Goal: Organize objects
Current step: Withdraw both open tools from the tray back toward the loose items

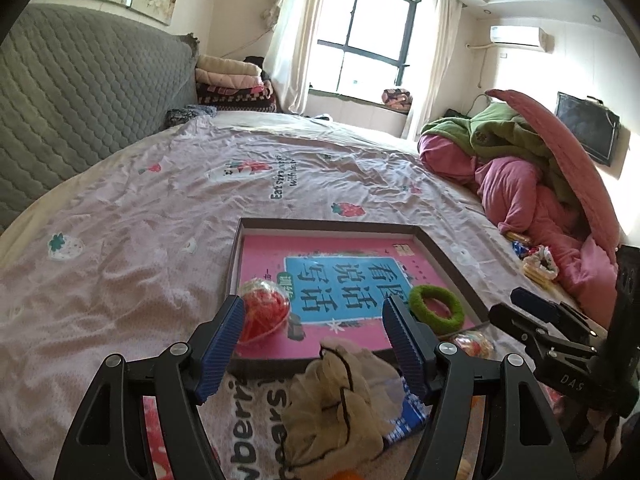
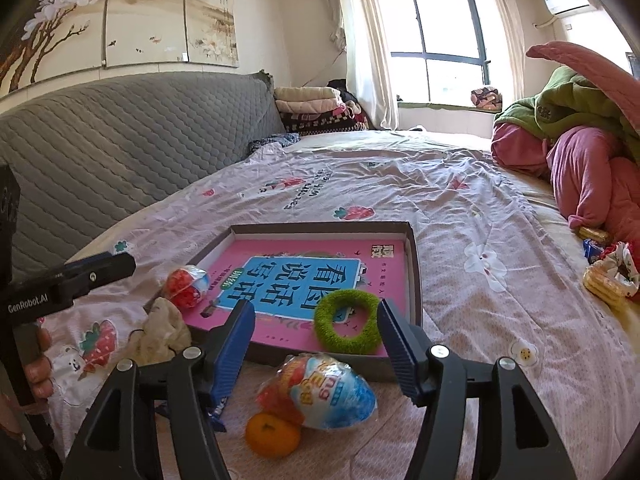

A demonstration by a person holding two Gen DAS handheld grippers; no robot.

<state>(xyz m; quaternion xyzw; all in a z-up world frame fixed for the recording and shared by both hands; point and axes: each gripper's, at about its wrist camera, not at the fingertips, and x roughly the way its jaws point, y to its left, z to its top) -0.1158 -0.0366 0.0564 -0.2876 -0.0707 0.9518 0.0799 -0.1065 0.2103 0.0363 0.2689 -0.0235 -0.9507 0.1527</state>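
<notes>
The wrapped toy egg (image 2: 320,394) lies on the bedspread (image 2: 460,208) just outside the near wall of the shallow box (image 2: 414,276), its long axis running left to right, an orange (image 2: 273,434) touching it. I see it straight ahead of my right gripper (image 2: 316,344), just below the spread, empty jaws. My left gripper (image 1: 316,344), also released and empty, hovers farther off, over a crumpled cloth (image 1: 336,396).
</notes>
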